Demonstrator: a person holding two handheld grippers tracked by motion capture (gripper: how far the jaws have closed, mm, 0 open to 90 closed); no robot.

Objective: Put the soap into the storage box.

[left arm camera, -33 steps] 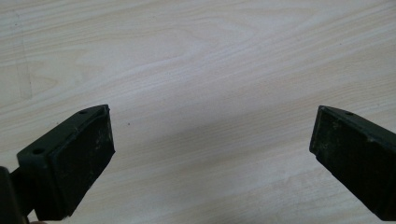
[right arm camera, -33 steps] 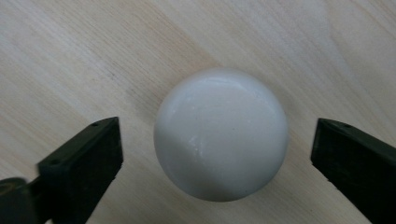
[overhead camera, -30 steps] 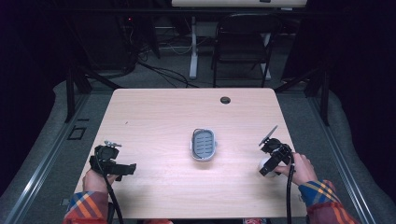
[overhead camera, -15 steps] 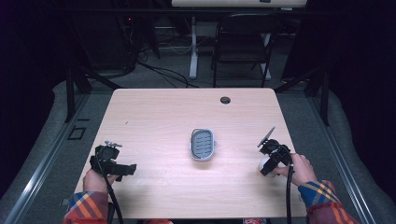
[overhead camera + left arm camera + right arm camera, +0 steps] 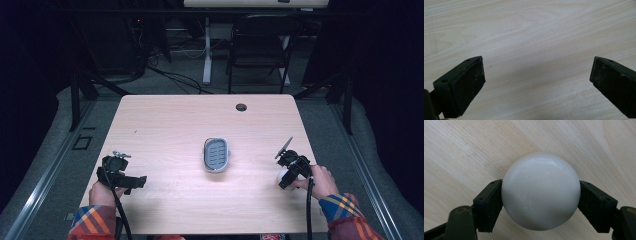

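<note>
- Left gripper [image 5: 141, 180] sits near the left front corner of the table [image 5: 165, 125], low over the wood. Jaws wide apart, nothing between them, bare wood grain under it in the left gripper view [image 5: 536, 72].
- Mid-table: small grey tray [image 5: 216, 154] with a ribbed insert, lying flat, well apart from both grippers. Untouched.
- Back edge: dark cable hole [image 5: 241, 107] in the tabletop, irrelevant here.
- Right gripper [image 5: 283, 176] is at the right side of the table, closed on a white ball [image 5: 540, 191]. The jaws have just been closing; the ball is between them, with the pads [image 5: 489, 203] pressing on opposite sides at about its widest line.
- Ball [image 5: 282, 175] is at or just above the table surface; can't tell contact from here.
- Handling guess: smooth, hard, glossy sphere, probably light. Rigid, so no give under the pads.
- Risk: flat pads on a round slick surface means small contact patches. Grip off the equator and it squirts out, then rolls.
- Best hold is what it has now: across the diameter, centred on the pads.
</note>
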